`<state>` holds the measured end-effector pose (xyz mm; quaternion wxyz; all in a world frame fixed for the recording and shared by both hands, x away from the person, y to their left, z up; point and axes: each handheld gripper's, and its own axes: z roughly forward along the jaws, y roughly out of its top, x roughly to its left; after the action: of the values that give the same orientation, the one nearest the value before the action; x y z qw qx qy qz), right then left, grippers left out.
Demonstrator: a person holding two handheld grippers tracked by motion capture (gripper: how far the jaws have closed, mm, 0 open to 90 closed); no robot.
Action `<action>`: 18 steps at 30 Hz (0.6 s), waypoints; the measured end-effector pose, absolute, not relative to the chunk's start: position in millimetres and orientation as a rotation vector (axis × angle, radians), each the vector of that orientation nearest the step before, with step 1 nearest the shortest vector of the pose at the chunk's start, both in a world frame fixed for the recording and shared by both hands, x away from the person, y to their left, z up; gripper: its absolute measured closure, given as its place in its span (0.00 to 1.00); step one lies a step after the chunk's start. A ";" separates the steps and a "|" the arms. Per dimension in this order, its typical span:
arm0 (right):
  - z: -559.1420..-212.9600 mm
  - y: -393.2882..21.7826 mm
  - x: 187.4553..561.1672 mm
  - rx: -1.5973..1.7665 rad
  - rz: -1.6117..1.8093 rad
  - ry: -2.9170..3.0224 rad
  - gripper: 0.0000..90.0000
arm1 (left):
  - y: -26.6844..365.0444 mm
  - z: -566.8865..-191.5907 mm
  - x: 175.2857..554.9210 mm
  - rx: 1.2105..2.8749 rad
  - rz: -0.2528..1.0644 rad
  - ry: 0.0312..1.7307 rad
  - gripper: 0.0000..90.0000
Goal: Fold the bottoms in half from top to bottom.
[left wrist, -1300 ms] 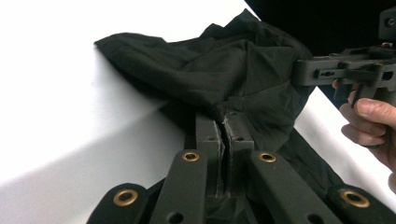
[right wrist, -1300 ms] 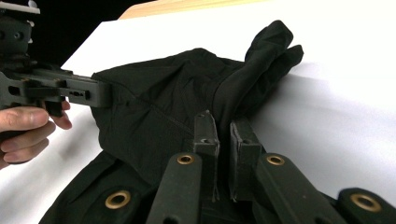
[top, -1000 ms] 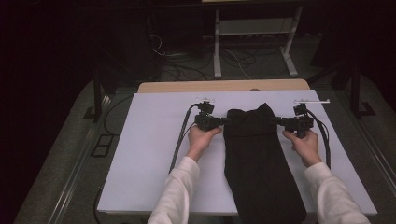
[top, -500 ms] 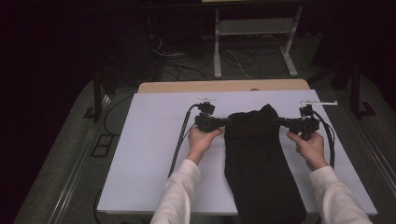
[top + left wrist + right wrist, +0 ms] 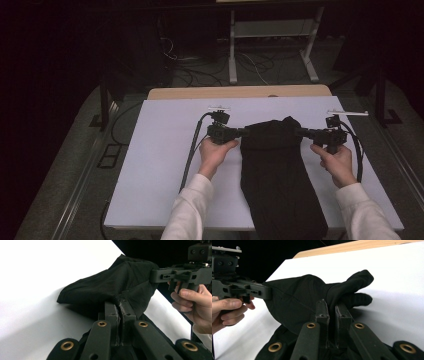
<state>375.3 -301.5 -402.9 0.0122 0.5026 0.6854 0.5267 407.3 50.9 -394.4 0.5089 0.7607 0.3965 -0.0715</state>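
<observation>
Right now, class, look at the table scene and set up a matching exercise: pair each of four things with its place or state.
Things:
1. left claw
2. right claw
3. black garment
4. white table cover

Places or states:
A. lies flat beneath the cloth, with a wooden edge showing at its far side
B. shut on the cloth's far corner, at the left of the high view
C. far end lifted, the rest hanging over the near edge
D. shut on the cloth's far corner, at the right of the high view

Pairs: 1-B, 2-D, 3-C, 4-A
</observation>
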 end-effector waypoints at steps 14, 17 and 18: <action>-395.7 -310.6 351.8 1.553 1.669 2.131 0.92 | 49.4 -389.1 380.4 1.789 -0.188 0.889 0.96; -395.0 -313.4 347.1 1.558 1.696 2.126 0.92 | 49.9 -389.3 374.8 1.779 -0.192 0.876 0.96; -395.0 -314.0 346.0 1.556 1.696 2.128 0.92 | 50.2 -389.7 373.4 1.777 -0.193 0.872 0.96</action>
<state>346.0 -314.0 -395.0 0.0035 0.4965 0.6787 0.5411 373.4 50.2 -389.7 0.5450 0.7491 0.3678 -0.0812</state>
